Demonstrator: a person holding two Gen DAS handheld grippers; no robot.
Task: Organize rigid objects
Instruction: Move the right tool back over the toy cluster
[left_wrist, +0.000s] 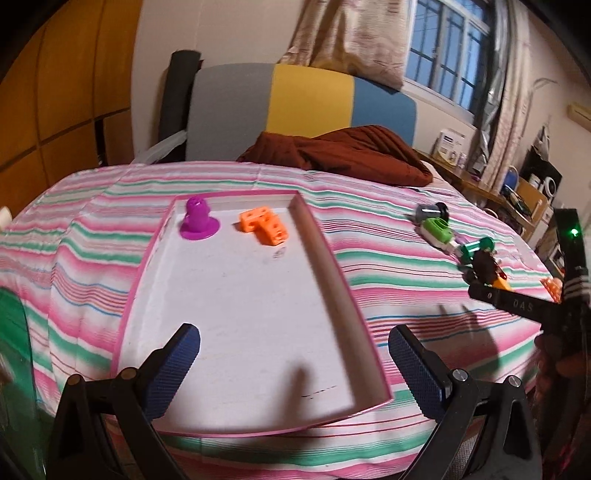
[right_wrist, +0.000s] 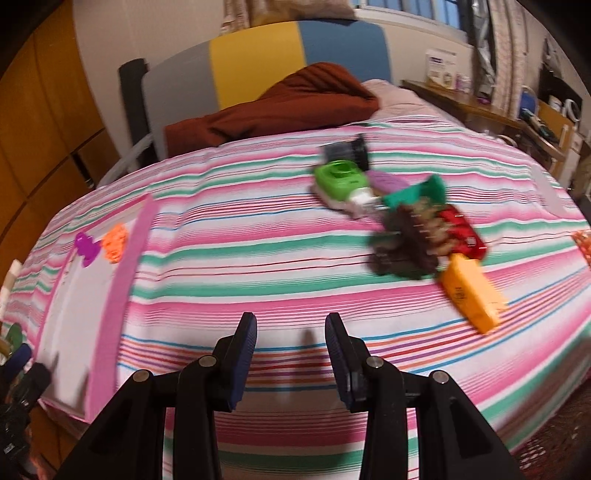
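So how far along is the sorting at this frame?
Early. Done: the purple piece and orange block sit in the pink-rimmed tray. In hand: nothing; the left gripper and right gripper are both empty. Left: the cluster on the striped cover, including the green item and orange box.

Both hand-held grippers (left_wrist: 293, 363) (right_wrist: 290, 360) open, empty.

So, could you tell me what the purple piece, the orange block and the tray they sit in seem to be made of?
Purple piece: likely matte moulded or printed plastic, given its uniform colour and smooth rounded form. Orange block: probably the same kind of plastic, with sharp square holes and an even, dull colour. Tray: looks like cardboard, with thin straight walls, a pink edge and a scuffed matte white floor.
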